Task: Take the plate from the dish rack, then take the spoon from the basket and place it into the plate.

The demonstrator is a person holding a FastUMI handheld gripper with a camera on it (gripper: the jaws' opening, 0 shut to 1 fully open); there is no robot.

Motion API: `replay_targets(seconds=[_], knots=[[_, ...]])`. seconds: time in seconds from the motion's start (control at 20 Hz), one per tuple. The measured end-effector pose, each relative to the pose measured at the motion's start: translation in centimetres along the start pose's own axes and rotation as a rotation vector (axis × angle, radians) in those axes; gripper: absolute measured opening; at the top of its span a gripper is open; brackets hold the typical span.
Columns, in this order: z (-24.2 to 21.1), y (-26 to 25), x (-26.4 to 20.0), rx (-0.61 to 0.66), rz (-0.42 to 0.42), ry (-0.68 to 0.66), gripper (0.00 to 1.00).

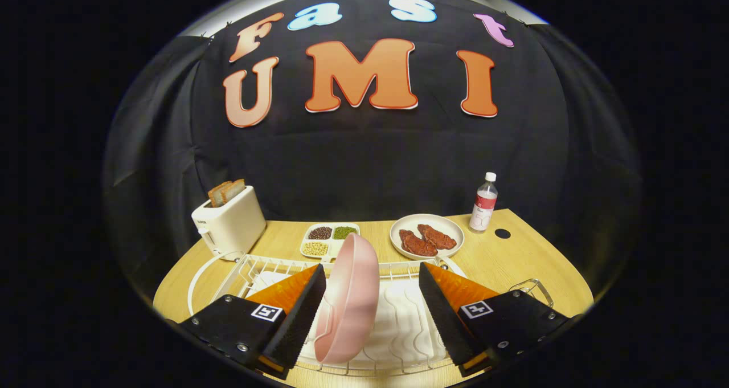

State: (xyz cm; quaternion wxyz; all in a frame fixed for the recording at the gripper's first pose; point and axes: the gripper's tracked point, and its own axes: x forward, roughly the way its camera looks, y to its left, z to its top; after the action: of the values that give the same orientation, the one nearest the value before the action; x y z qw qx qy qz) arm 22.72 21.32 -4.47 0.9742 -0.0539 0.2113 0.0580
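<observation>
The gripper (373, 297) hangs low over the white wire dish rack (250, 265), its two fingers spread wide and clasping nothing. Between them, closer to the finger at 9 o'clock, the pink plate (348, 299) stands on edge in the rack's slots, tilted slightly, with its rim towards the camera. That upright stance is what a rack is for, and it leaves the thin rim offered to a pinch from either side. The 9 o'clock finger sits just beside the plate's face, perhaps touching it; the picture does not settle that. The 3 o'clock finger is well apart from it. So the grasp looks lined up but not yet made.

At 3 o'clock from the gripper, a wire handle (532, 290) rises just beyond the right finger; it may belong to the spoon's basket, though no spoon can be made out.

Beyond the rack, at 12 o'clock, lies a divided tray of beans (330, 239), with a white plate of meat (427, 237) at 1 o'clock and a bottle (484, 202) farther out at 2 o'clock. At 10 o'clock stands a toaster (229, 224) holding bread.
</observation>
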Motion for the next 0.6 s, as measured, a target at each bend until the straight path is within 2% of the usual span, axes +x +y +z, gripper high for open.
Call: replay_targets(seconds=[0.05,0.15,0.2,0.25,0.3,0.4,0.6], knots=[[-0.6,0.4,0.4,0.022,0.006,0.032,0.97],[-1.7,0.7,1.1,0.05,0.002,0.084,0.88],[-1.8,0.6,1.4,0.049,-0.011,0.094,0.76],[-1.8,0.4,1.5,0.043,-0.03,0.093,0.68],[-1.7,0.3,1.5,0.042,-0.044,0.089,0.49],[-1.1,0.3,1.5,0.044,-0.06,0.089,0.33],[1.2,-0.2,1.2,-0.03,-0.122,0.04,0.27]])
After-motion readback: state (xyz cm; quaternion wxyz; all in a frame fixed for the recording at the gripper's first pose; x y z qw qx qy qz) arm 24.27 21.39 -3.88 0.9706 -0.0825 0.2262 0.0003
